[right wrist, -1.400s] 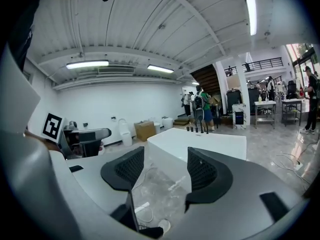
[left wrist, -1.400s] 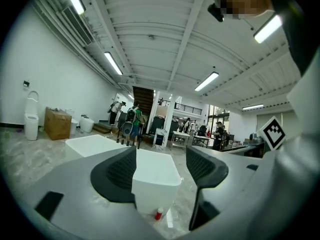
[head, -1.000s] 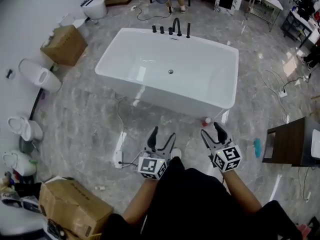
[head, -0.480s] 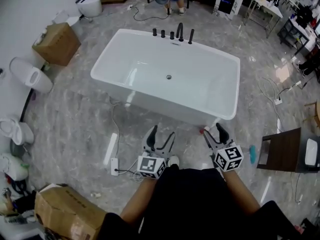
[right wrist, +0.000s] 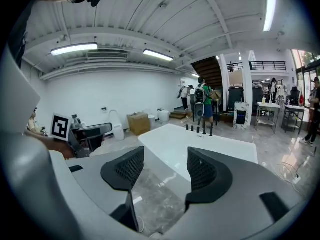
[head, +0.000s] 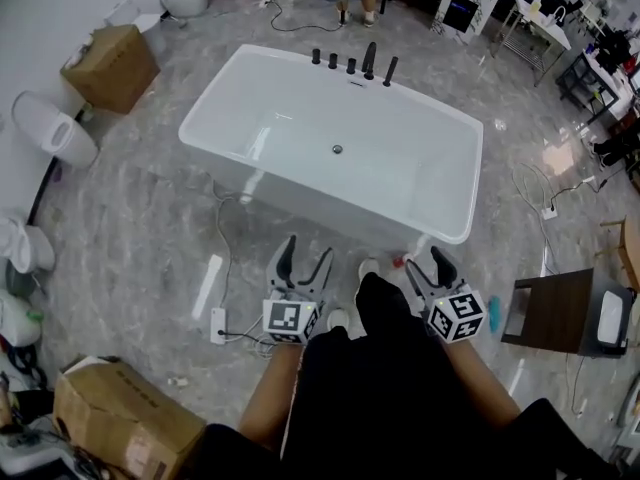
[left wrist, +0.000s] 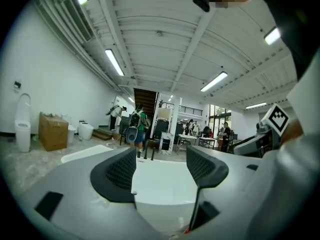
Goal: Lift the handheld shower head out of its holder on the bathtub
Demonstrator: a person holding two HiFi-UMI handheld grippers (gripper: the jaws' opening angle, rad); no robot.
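The thin black shower head (head: 390, 70) stood in its holder on the far rim of the big white bathtub (head: 310, 200). The left gripper (head: 306, 251) and right gripper (head: 425, 263) were far from it, with their jaws apart, holding nothing.

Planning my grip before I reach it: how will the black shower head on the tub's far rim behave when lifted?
Shower head is a slim, upright black stick, probably smooth, so it may slip; grip squarely. Likely light, though a hose, unseen here, could tug back from the tub rim.
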